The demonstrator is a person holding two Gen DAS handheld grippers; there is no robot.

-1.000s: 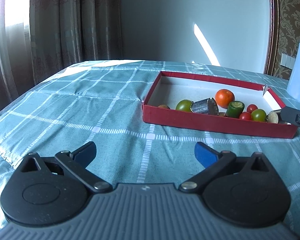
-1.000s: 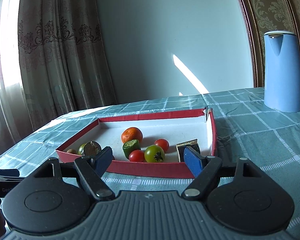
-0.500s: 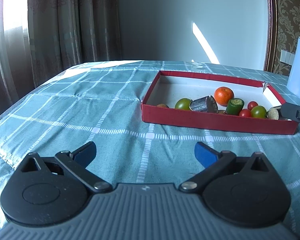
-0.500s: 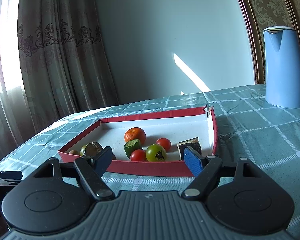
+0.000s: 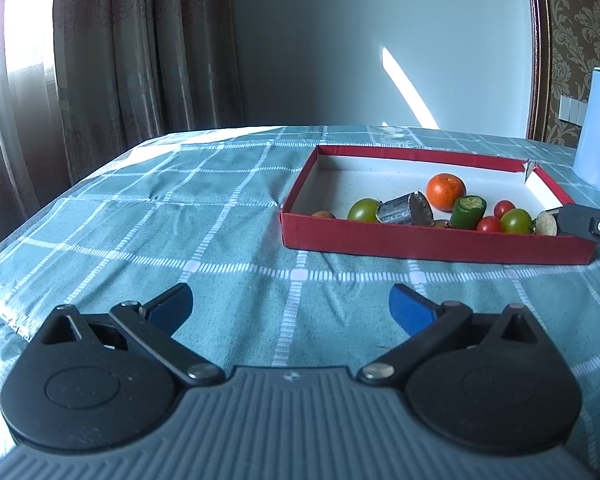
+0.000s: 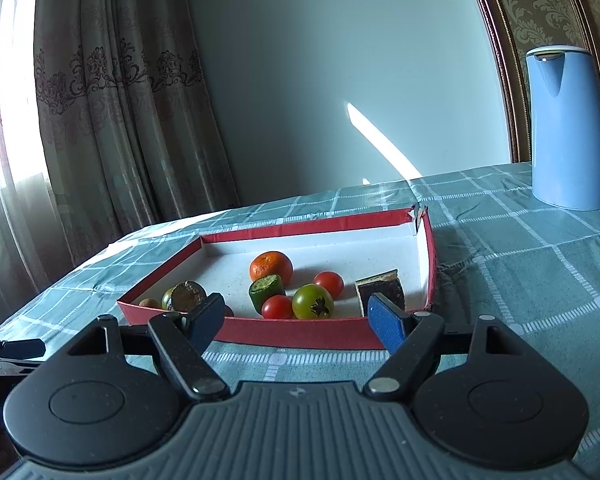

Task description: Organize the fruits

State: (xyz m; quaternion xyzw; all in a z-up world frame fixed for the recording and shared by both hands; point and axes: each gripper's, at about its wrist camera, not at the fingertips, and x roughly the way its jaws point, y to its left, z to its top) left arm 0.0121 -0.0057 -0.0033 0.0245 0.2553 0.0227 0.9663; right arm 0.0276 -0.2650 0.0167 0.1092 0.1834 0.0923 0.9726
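Observation:
A shallow red box (image 5: 420, 240) (image 6: 300, 334) with a white floor sits on the checked cloth. Inside lie an orange mandarin (image 5: 446, 191) (image 6: 271, 267), a cut green cucumber piece (image 5: 467, 211) (image 6: 266, 290), red cherry tomatoes (image 6: 329, 283), green tomatoes (image 5: 364, 210) (image 6: 312, 301) and dark cut pieces (image 5: 406, 210) (image 6: 381, 289). My left gripper (image 5: 291, 306) is open over bare cloth, short of the box's near left corner. My right gripper (image 6: 296, 318) is open just before the box's near wall, nothing between its pads.
A tall light-blue kettle (image 6: 566, 126) (image 5: 598, 144) stands on the table to the right of the box. Curtains (image 6: 112, 100) hang at the left beyond the table edge. In the left wrist view the right gripper's finger (image 5: 588, 226) reaches in at the box's right end.

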